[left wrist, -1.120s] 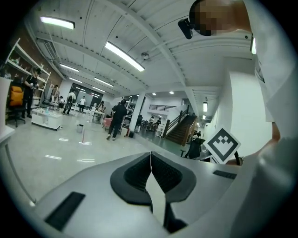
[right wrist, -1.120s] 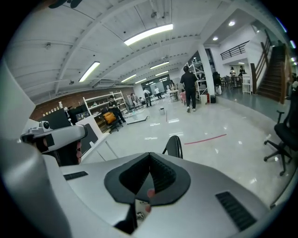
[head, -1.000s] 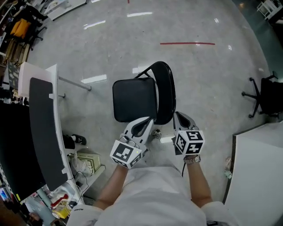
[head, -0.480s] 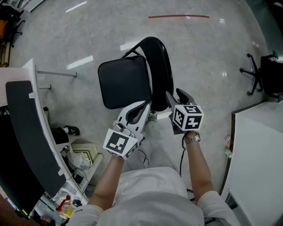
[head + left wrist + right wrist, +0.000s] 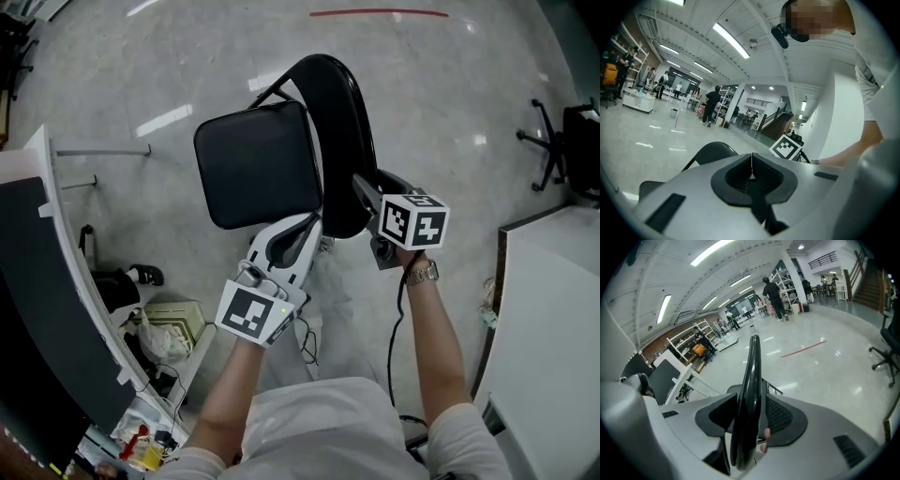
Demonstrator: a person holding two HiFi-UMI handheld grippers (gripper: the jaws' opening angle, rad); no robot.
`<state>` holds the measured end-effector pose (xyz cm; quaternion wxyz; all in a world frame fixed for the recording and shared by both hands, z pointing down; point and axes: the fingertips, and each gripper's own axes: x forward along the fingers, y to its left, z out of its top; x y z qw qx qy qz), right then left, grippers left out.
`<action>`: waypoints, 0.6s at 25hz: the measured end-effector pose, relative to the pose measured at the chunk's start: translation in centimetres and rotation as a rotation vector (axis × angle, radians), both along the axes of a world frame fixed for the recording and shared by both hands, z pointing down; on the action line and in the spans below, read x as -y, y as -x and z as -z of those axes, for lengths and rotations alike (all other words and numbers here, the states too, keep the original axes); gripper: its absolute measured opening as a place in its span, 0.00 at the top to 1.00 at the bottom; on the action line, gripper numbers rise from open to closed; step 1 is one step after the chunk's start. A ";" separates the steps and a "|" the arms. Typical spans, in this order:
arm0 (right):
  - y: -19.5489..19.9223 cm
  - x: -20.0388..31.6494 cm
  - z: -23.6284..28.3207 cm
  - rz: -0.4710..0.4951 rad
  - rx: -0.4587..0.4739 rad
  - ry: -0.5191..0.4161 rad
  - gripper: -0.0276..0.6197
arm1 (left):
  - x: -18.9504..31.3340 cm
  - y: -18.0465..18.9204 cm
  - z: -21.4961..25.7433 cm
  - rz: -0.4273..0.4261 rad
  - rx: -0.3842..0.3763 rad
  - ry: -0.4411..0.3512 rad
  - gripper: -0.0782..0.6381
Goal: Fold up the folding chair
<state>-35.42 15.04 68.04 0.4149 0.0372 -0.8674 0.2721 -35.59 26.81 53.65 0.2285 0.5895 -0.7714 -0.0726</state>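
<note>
The black folding chair stands unfolded on the grey floor, with its padded seat (image 5: 258, 164) on the left and its curved backrest (image 5: 342, 141) on the right. My right gripper (image 5: 367, 194) straddles the near lower edge of the backrest (image 5: 751, 394). Its jaws are opening, the backrest stands edge-on between them, and a gap shows on the left side. My left gripper (image 5: 307, 228) is shut with nothing in it and hovers just off the seat's near right corner. In the left gripper view the pads (image 5: 751, 161) meet, and the backrest's top (image 5: 712, 150) rises beyond them.
A white desk with a dark divider panel (image 5: 56, 281) runs along the left, with bags and boxes (image 5: 169, 328) on the floor beside it. A white table (image 5: 553, 319) stands at the right, a black office chair (image 5: 572, 141) behind it. Red tape (image 5: 380, 13) marks the far floor.
Both grippers have come down toward the chair. The right gripper's jaws, shut beside the backrest before, have spread and now sit around its edge. The left gripper stays shut.
</note>
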 end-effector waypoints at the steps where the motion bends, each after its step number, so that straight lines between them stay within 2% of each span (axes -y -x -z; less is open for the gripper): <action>1: 0.2 -0.1 -0.3 0.008 -0.001 0.014 0.67 | 0.0 0.0 -0.7 -0.006 0.001 0.006 0.87; 6: 0.7 -1.2 -1.7 0.069 0.010 0.056 0.67 | -1.1 0.8 -3.3 0.013 -0.001 0.012 0.87; 9: 0.8 -1.6 -1.6 0.057 0.021 0.099 0.78 | -2.0 1.3 -4.7 0.036 -0.006 0.014 0.87; 15: 0.8 -1.7 -1.6 0.006 -0.002 0.127 0.81 | -4.0 2.2 -7.8 0.083 -0.009 0.004 0.87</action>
